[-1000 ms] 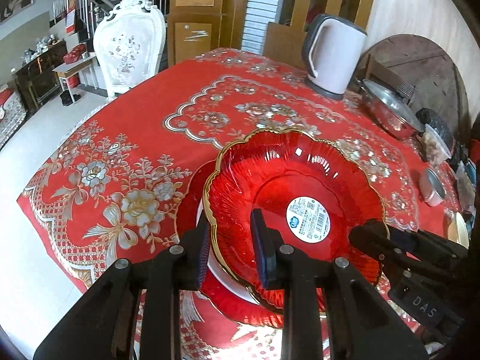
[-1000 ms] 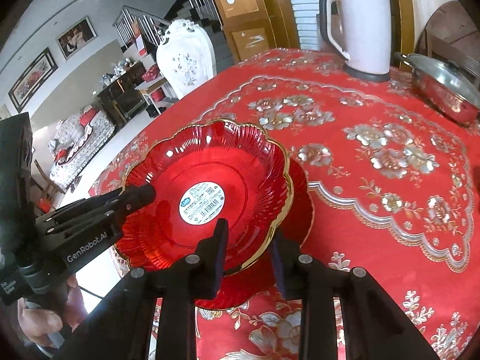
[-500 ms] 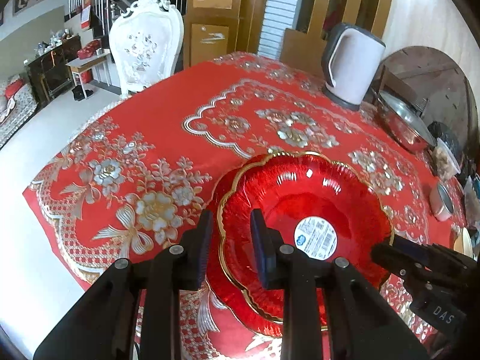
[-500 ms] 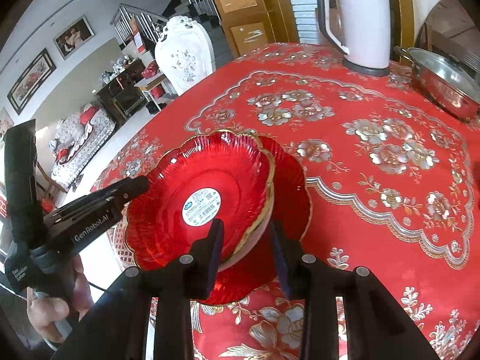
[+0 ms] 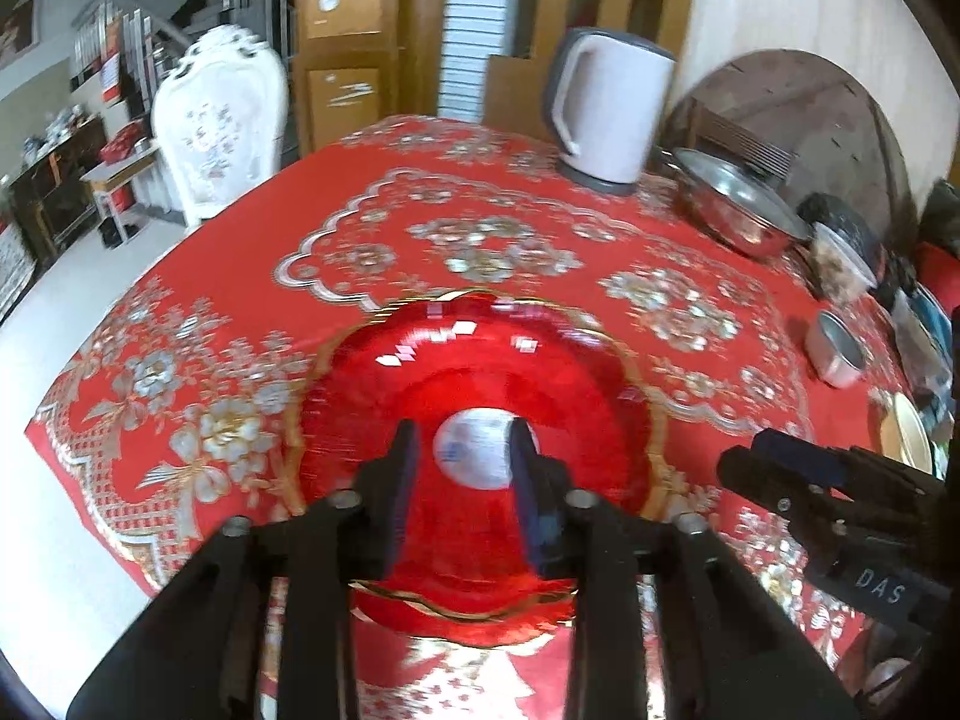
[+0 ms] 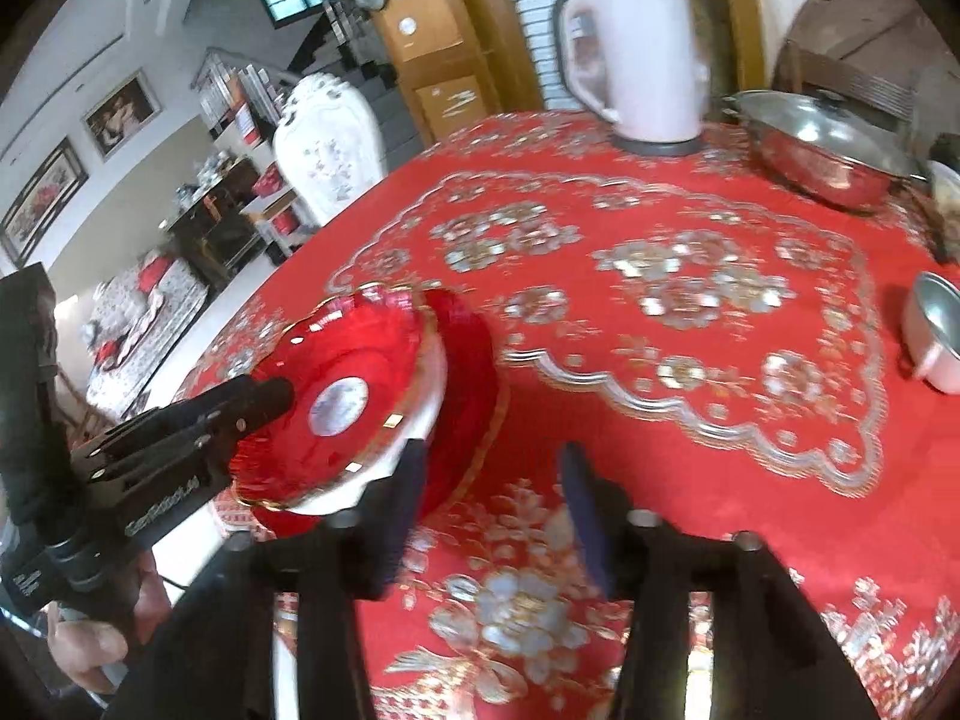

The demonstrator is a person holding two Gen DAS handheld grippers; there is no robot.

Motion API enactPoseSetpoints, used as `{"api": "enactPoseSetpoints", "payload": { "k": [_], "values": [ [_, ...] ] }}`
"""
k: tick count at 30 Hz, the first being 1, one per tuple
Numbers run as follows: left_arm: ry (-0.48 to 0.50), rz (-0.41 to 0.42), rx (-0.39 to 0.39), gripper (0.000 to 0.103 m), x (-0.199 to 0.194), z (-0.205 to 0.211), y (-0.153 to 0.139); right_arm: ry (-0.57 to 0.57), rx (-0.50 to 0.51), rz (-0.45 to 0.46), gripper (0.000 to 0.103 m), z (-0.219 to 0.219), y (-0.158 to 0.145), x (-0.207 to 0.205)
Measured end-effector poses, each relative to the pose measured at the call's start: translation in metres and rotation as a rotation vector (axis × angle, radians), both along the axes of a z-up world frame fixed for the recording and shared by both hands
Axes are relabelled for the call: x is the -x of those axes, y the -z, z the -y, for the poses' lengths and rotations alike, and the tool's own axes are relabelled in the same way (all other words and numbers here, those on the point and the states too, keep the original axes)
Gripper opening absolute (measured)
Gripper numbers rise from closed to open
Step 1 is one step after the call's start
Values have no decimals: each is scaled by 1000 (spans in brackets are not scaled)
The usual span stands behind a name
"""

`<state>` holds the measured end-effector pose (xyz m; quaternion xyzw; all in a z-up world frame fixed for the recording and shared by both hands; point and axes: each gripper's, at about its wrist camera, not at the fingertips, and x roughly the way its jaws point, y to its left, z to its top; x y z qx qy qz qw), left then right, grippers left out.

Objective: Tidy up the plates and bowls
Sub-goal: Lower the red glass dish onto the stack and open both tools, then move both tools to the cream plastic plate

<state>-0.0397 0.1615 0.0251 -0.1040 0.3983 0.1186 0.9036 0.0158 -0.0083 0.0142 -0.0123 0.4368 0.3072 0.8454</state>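
Red bowl (image 5: 474,372) stacked on red plate (image 6: 474,372) near worktop (image 6: 690,432) front edge, my left fingers (image 5: 401,480) apart above bowl, my right fingers (image 6: 408,480) apart beside plate, kettle (image 5: 606,114) and pot (image 6: 822,150) well behind.

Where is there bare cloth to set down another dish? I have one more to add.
Free: the wide middle of the tablecloth, between the red plate stack, the kettle and the steel pan. Crowded: the right edge around the small metal cup.
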Motion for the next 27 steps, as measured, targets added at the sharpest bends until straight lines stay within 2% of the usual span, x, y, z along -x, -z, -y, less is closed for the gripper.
{"api": "enactPoseSetpoints", "payload": {
  "k": [1, 2, 3, 9, 19, 27],
  "values": [
    [12, 9, 1, 51, 0, 6, -2, 27, 3, 19, 74, 9, -1, 1],
    [25, 26, -6, 60, -1, 15, -5, 46, 7, 33, 75, 15, -2, 2],
    [35, 39, -16, 61, -1, 22, -7, 65, 11, 46, 75, 22, -3, 3],
    [144, 47, -32, 61, -15, 70, -12, 165, 20, 45, 75, 66, 0, 3],
    [303, 0, -35, 61, -43, 151, 2, 337, 30, 0, 78, 150, 10, -2],
    [389, -20, -67, 61, -64, 212, 9, 446, 25, -22, 80, 207, 19, -4]
  ]
}}
